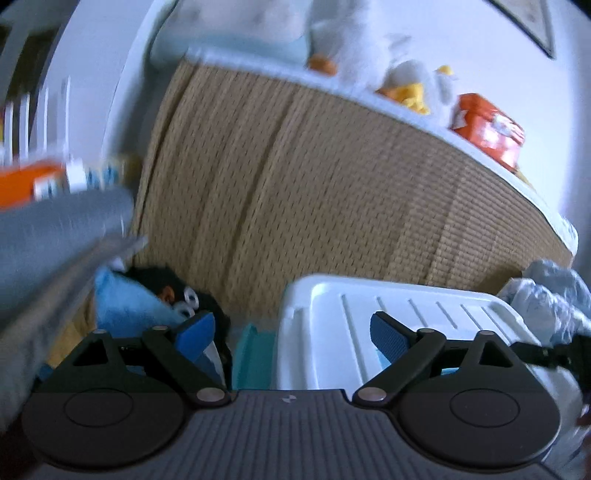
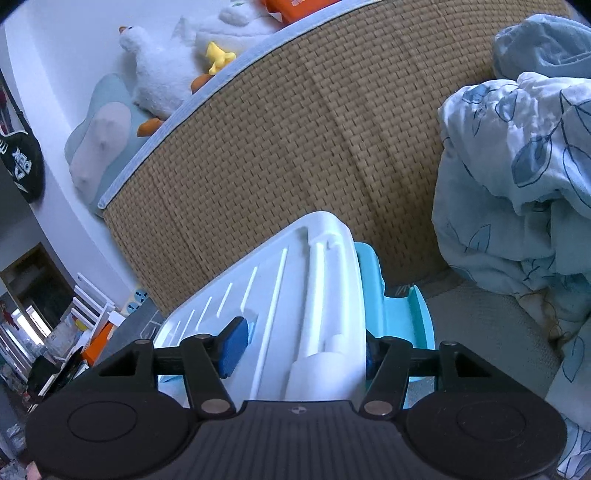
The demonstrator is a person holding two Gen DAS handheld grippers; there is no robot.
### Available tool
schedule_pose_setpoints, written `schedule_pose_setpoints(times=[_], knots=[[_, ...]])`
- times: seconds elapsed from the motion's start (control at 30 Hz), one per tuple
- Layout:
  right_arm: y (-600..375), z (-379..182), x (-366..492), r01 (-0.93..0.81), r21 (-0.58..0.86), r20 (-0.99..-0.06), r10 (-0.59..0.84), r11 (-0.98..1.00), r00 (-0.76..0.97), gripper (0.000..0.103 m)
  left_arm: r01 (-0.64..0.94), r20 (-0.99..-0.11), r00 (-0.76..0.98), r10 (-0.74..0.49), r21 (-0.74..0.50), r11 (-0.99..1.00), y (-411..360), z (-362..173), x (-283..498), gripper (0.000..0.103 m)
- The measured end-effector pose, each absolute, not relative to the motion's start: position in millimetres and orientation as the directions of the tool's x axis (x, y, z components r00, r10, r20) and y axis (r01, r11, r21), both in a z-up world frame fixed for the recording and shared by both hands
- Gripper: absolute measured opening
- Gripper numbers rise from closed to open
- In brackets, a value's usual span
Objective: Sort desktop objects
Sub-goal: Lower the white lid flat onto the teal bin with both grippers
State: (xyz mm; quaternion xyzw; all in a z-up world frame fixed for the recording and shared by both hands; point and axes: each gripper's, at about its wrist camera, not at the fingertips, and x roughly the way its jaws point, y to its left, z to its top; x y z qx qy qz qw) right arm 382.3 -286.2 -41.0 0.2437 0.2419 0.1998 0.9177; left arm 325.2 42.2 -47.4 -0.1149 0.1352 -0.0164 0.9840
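- Here, the right hand-held gripper clamps the white-and-teal storage box, its long axis running away toward the woven mat.
- The left hand-held gripper, jaws spread and empty, hovers at the box's near-left corner.

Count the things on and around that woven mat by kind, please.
White plush birds: 2
Dark plush toy: 1
Orange box: 1
White-lidded teal box: 1
Blue quilt: 1
Total: 6
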Motion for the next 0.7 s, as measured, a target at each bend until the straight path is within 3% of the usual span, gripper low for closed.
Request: schedule_pose_setpoints(times=[0.23, 0.5, 0.7], knots=[[-303.3, -51.2, 384.1, -0.200, 0.697, -0.276, 0.515, 0.688, 0.812, 0.062, 0.114, -0.243, 0.962, -0.123, -0.050, 0.992, 18.3, -43.8, 294.4, 0.096], [-309.9, -52.9, 378.5, -0.202, 0.720, -0.230, 0.503, 0.664, 0.833, 0.065, 0.165, -0.245, 0.957, -0.157, 0.015, 0.986, -5.5, -56.1, 253.0, 0.096], [-314.9, -53.1, 375.2, -0.191, 0.731, -0.215, 0.487, 0.655, 0.847, 0.069, 0.146, -0.248, 0.962, -0.110, 0.131, 0.981, -27.6, -70.7, 231.6, 0.096]])
